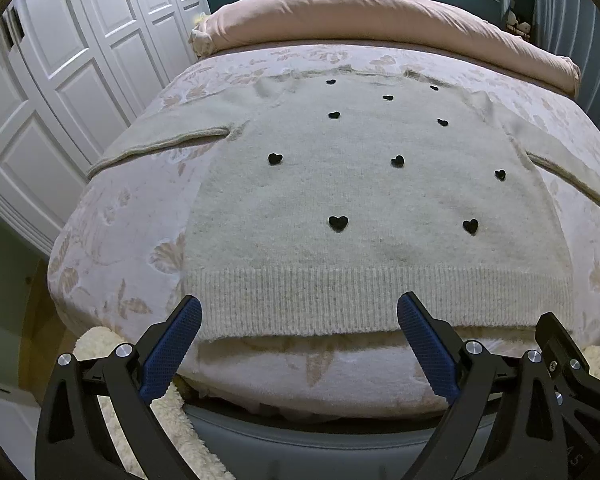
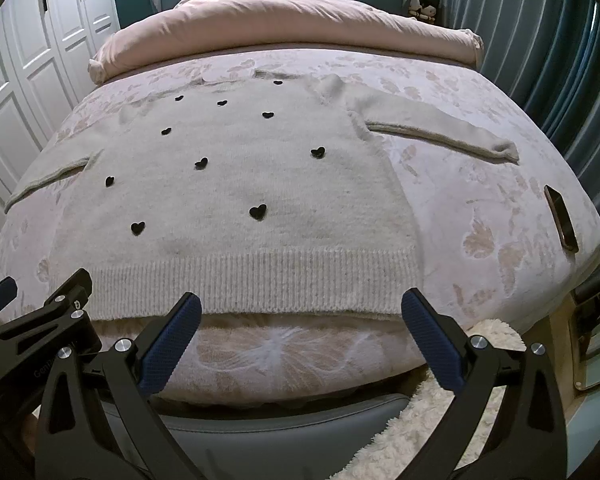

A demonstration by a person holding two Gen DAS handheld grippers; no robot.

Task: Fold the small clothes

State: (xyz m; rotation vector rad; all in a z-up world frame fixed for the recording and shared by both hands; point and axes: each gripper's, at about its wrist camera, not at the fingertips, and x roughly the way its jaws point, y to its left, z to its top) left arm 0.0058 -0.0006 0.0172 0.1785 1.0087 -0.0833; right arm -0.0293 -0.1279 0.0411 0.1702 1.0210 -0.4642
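Note:
A small cream knit sweater with black hearts lies flat on the bed, face up, both sleeves spread out to the sides and its ribbed hem toward me. It also shows in the right wrist view. My left gripper is open and empty, its blue pads just short of the hem's left half. My right gripper is open and empty, just short of the hem's right half. Part of the right gripper shows at the right of the left wrist view, and part of the left gripper at the left of the right wrist view.
The bed has a pale floral cover and a rolled pink duvet at the far end. A dark phone-like object lies at the bed's right edge. White wardrobe doors stand to the left. A fluffy rug lies below.

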